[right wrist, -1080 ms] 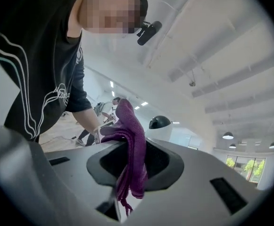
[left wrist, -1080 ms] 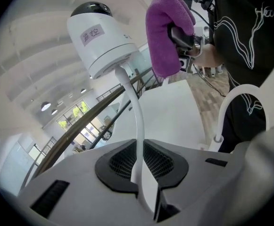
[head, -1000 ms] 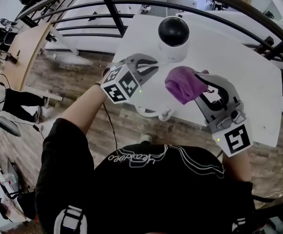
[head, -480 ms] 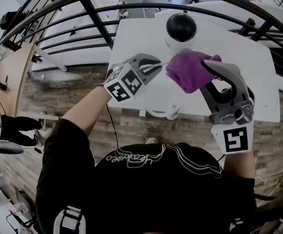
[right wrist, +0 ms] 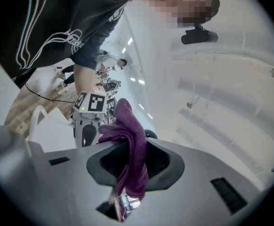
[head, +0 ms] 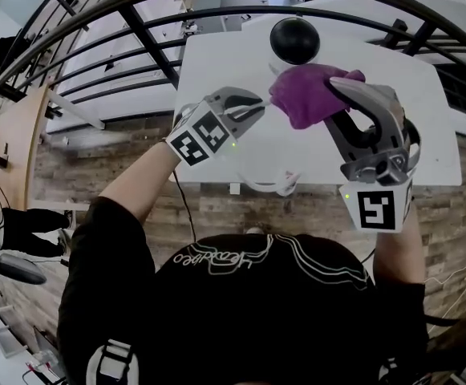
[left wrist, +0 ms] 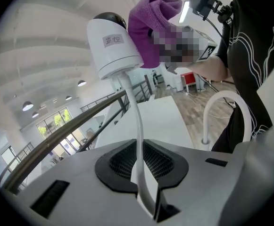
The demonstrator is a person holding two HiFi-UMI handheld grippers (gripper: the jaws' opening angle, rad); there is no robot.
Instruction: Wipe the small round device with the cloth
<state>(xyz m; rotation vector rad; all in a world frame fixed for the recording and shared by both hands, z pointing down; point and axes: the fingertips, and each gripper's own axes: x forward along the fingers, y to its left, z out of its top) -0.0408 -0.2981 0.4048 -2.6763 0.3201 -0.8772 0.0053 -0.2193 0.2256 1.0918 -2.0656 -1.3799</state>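
Observation:
The small round device (head: 294,40) is a white camera with a black dome, held up over the white table (head: 425,135). My left gripper (head: 257,107) is shut on its thin white stalk (left wrist: 137,126), which runs up between the jaws to the white body (left wrist: 113,46). My right gripper (head: 338,87) is shut on a bunched purple cloth (head: 306,93). The cloth lies against the device's right side, just below the dome, and hides most of the white body in the head view. In the right gripper view the cloth (right wrist: 131,145) hangs out of the jaws, with the dome (right wrist: 151,134) barely showing behind it.
A white cable (head: 269,187) loops down off the table's near edge. Black railing bars (head: 136,30) run behind and to the left of the table. Wooden floor lies below, and a person (head: 8,219) stands far left.
The right gripper has rolled and carried the cloth up and leftwards, from beside the left gripper onto the device below its dome. The left gripper keeps its hold and has tilted slightly.

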